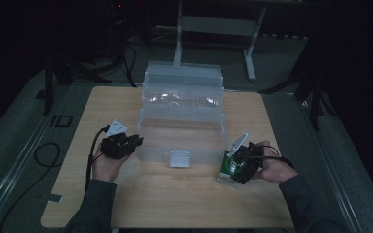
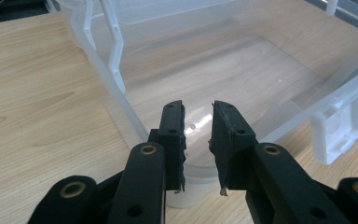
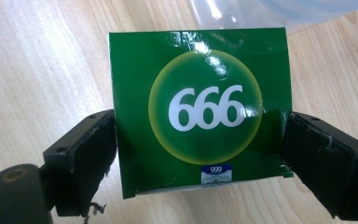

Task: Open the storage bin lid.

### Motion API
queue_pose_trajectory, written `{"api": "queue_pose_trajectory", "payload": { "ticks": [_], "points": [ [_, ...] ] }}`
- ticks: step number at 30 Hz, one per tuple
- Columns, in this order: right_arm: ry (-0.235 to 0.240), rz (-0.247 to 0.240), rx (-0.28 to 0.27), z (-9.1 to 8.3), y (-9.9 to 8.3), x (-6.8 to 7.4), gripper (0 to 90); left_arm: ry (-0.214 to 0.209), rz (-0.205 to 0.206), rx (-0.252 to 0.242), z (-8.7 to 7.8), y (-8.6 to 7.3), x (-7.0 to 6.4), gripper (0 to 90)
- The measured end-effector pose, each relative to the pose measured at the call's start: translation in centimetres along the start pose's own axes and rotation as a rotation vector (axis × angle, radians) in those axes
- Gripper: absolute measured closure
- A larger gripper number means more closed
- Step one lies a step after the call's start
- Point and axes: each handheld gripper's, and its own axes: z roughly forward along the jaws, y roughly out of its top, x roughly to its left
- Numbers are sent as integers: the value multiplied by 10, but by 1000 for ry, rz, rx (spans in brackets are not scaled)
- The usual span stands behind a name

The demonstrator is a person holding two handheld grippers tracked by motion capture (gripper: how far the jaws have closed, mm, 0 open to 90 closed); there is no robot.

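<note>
A: Why is the right tool [image 1: 237, 167] set so low at the near right corner of the clear plastic storage bin [image 1: 182, 114]?

B: It has the glossy green cardboard box [image 3: 200, 109] between its jaws, one pad against each side wall. The box sits on the pale wood-grain worktop [image 1: 175, 199], just outside the bin's front wall. My guess is that it goes over the rim next, so gripping it by the flat sides keeps it square.

A: Is the grip firm?

B: The jaws are spread to the box's full width and touch both edges in the right gripper view. I judge it held, though smooth printed card could slip. The face carries a yellow-ringed circle with white numerals 666.

A: And the left tool [image 2: 198, 144]?

B: Empty, its jaws parted by a narrow gap, with the black pads frayed at the tips. It hovers by the bin's near left corner, probably ready to steady that thin, translucent wall.

A: The bin itself?

B: Empty, lid hinged back, white latch [image 1: 179, 158] hanging in front.
</note>
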Motion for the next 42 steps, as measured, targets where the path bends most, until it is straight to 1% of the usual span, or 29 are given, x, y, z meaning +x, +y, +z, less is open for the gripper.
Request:
{"api": "queue_pose_trajectory", "payload": {
  "ticks": [3,10,16,22,25,30,31,32,33,34,35,36,37,38,39,40,41,42],
  "points": [
    [-6,-12,11,1,-1,-2,103,0,0,0,0,0,0,742],
    [4,-4,10,2,-2,-6,103,-1,-1,0,0,0,0,740],
    [-8,-2,14,0,-7,-7,103,-4,-2,-1,0,0,0,739],
    [-25,28,21,-3,-22,-10,103,-5,-4,0,0,0,0,737],
    [-28,56,28,-5,-32,-14,108,-4,-1,2,1,0,0,737],
    [-22,100,27,-10,-46,-23,167,-5,-1,4,2,0,-1,737],
    [-19,102,23,-12,-48,-24,186,-6,-1,4,2,0,-1,736],
    [-12,107,8,-14,-49,-24,212,-7,-2,4,2,0,-1,736],
    [-12,107,8,-14,-49,-24,212,-7,-2,4,2,0,-1,736],
    [-6,111,-5,-17,-50,-24,212,-7,-2,4,2,0,-1,736],
    [6,106,-68,-27,-48,-19,273,-6,-2,3,2,0,-1,736],
    [14,104,-90,-29,-47,-17,329,-5,-1,4,2,0,-1,736],
    [35,90,-124,-32,-42,-13,396,-4,-1,4,2,0,-1,736],
    [56,73,-138,-32,-38,-9,492,-4,0,5,2,0,-1,736],
    [56,73,-138,-32,-38,-9,492,-4,0,5,2,0,-1,736],
    [72,54,-149,-31,-33,-5,492,-4,0,5,2,0,-1,736],
    [102,25,-158,-27,-22,1,710,-4,0,5,2,0,-1,736],
    [105,12,-159,-25,-17,4,752,-4,0,5,2,0,-1,735]
  ]
}}
